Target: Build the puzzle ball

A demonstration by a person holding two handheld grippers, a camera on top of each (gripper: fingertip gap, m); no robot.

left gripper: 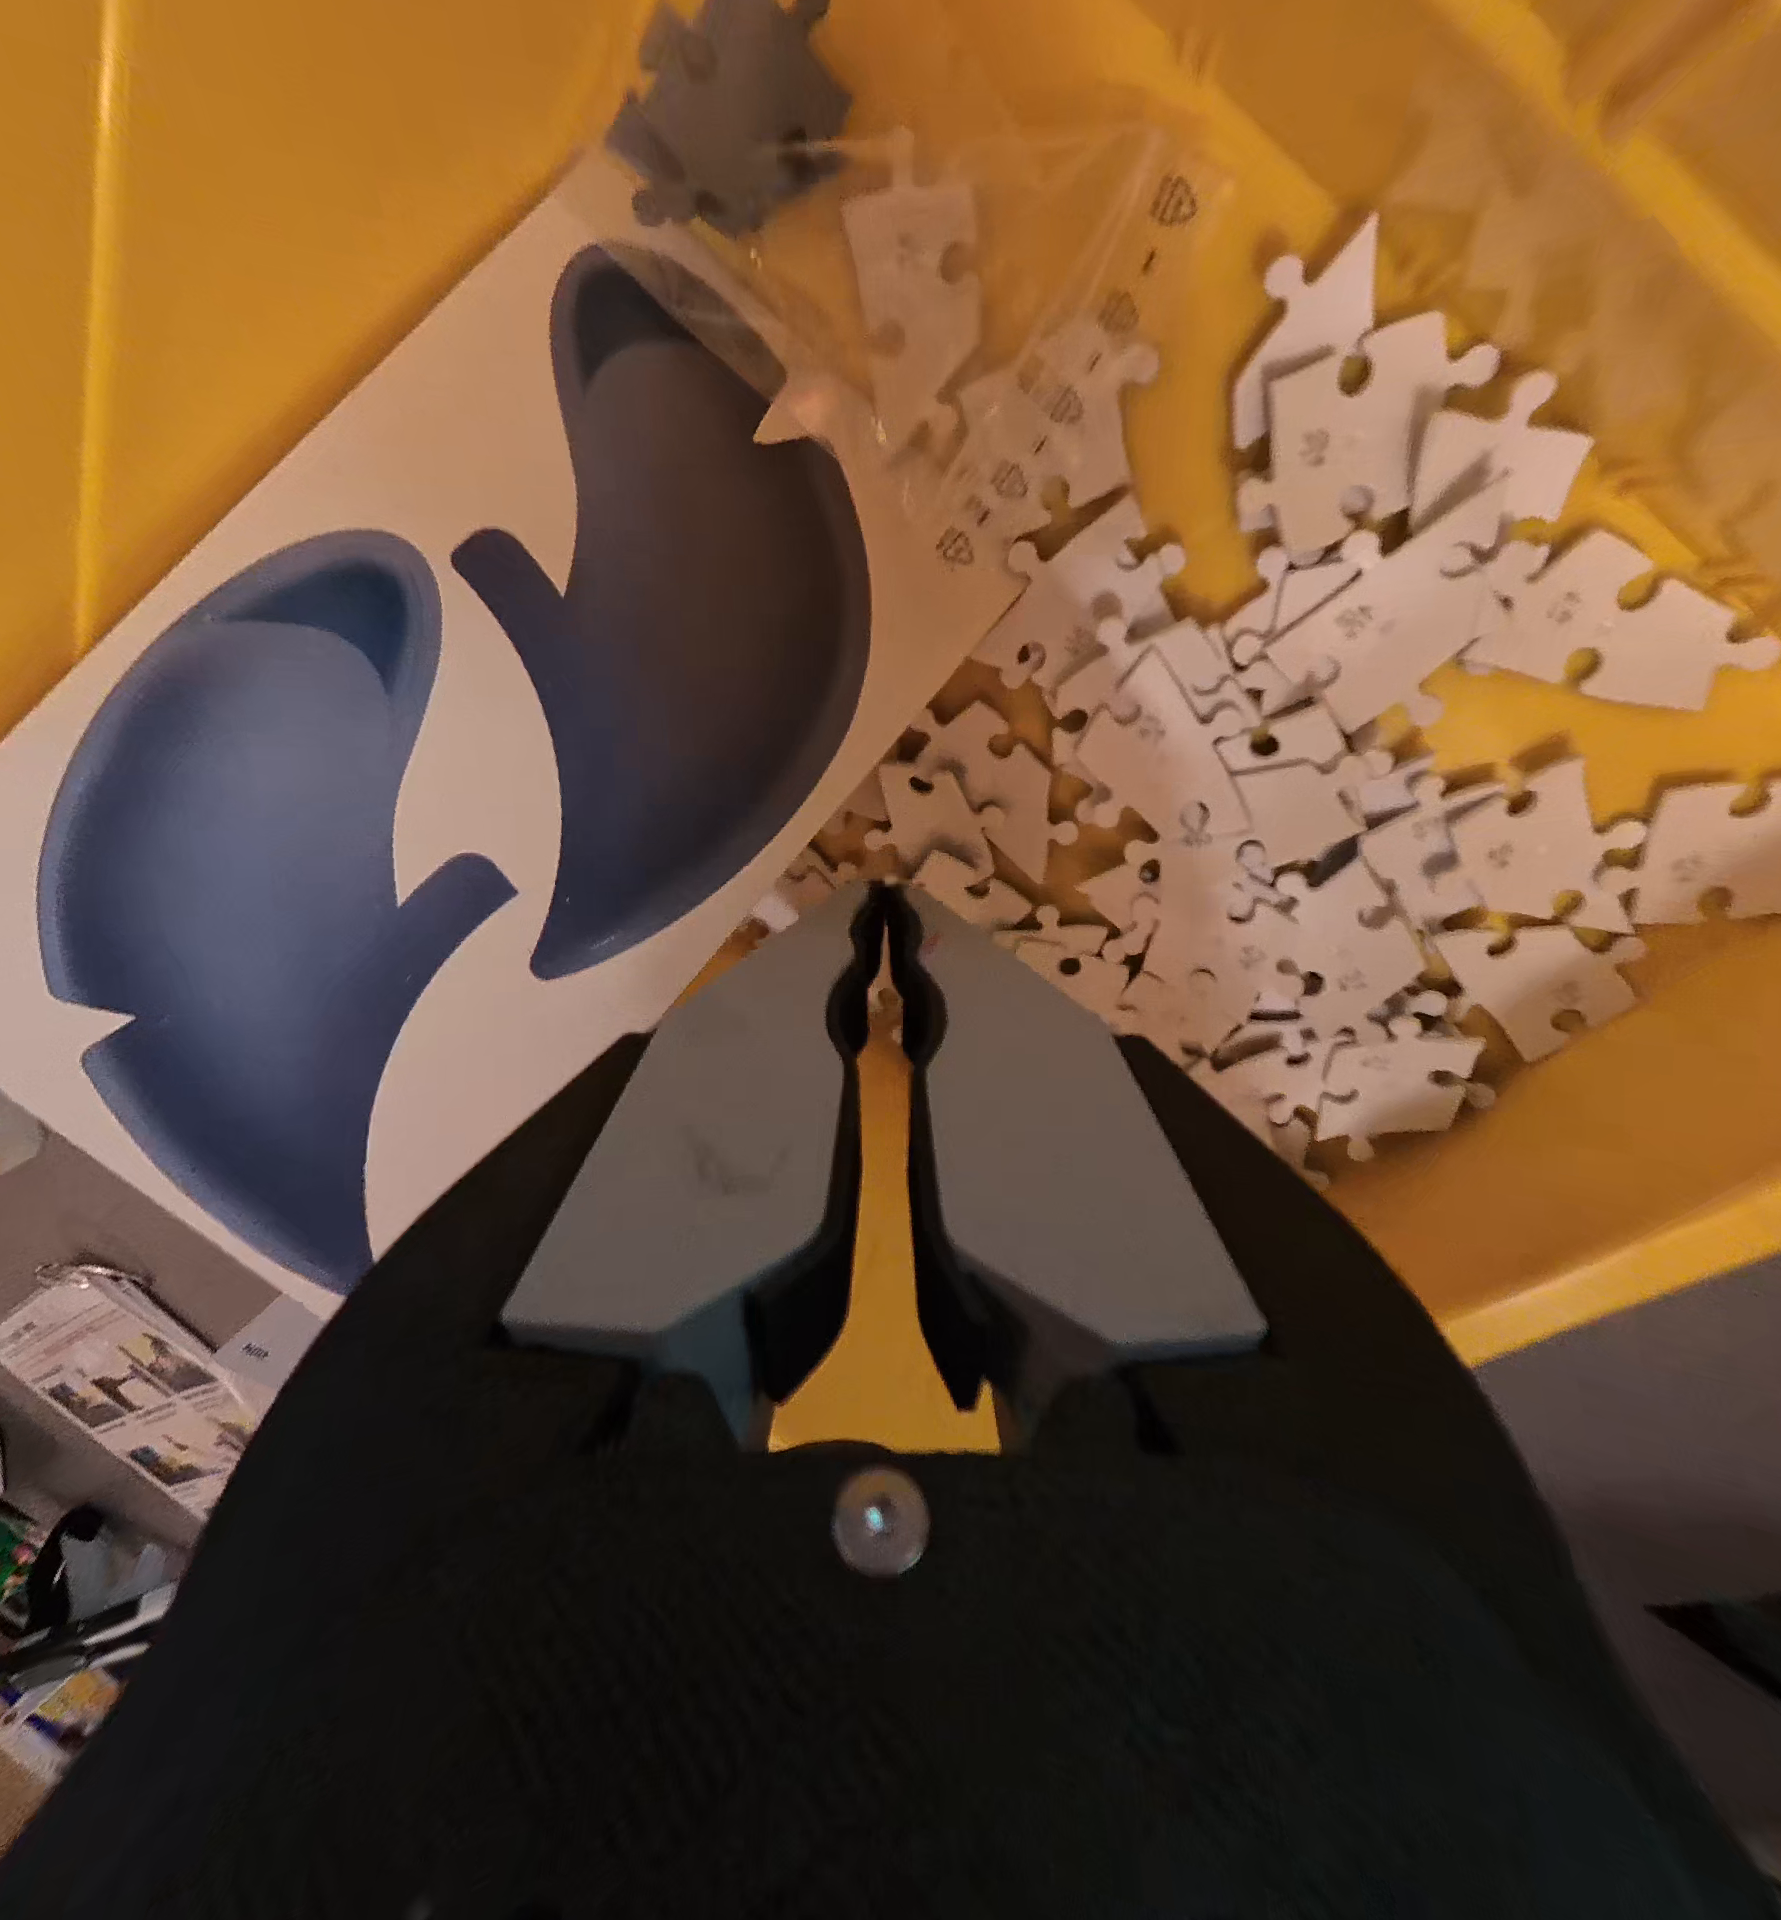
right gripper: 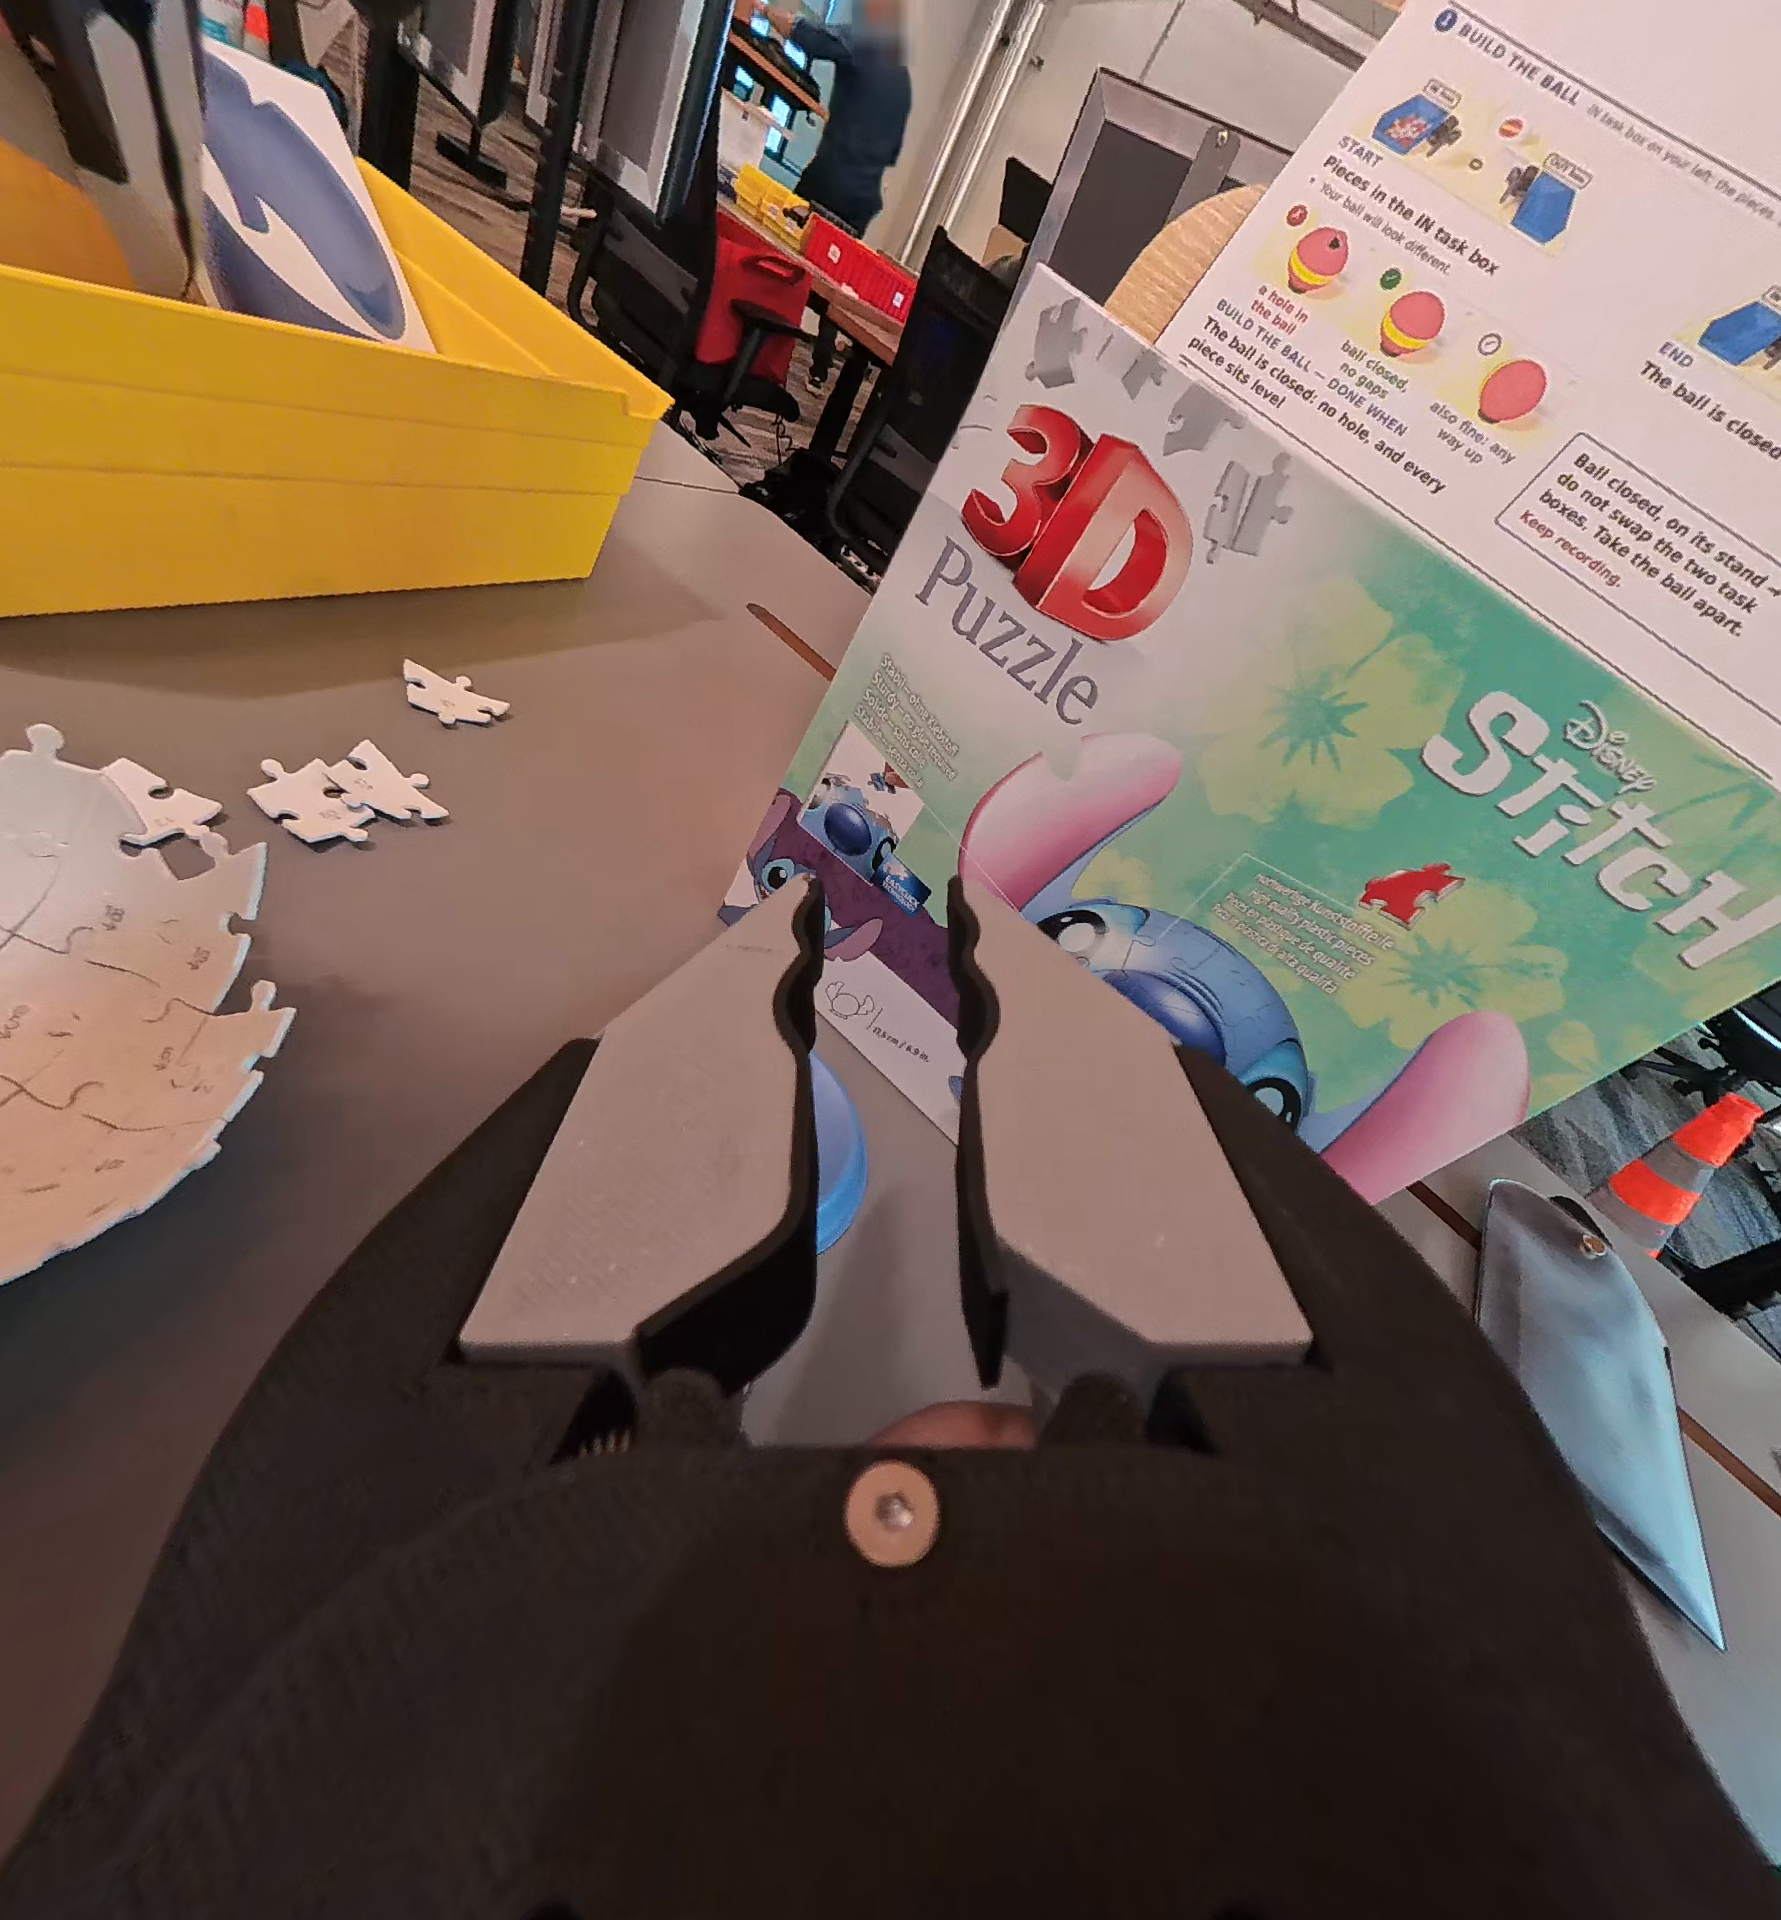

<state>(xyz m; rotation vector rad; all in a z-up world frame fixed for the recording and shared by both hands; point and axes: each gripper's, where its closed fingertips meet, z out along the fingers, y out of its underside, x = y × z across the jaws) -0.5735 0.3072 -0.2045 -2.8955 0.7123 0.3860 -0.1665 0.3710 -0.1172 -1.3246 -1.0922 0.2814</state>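
The right hand-held gripper [right gripper: 881, 914] hangs over the grey tabletop [right gripper: 553, 935], fingers apart and empty, facing a propped puzzle box [right gripper: 1333, 790]. A half-built puzzle ball shell [right gripper: 65, 997] lies at the tabletop's left edge, loose puzzle pieces [right gripper: 346, 795] just beside it. A yellow bin [right gripper: 273, 457] sits at the far left corner.

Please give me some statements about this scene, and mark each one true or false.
1. The left gripper is shut, its tips over the loose pieces in the yellow bin. True.
2. The right gripper is clamped on a piece. False: its jaws are apart and hold nothing.
3. A half-built shell lies on the grey table. True.
4. The puzzle box lies inside the bin. False: it stands on the table, ahead of the right gripper.
5. The table has no loose pieces. False: a few lie near the shell.
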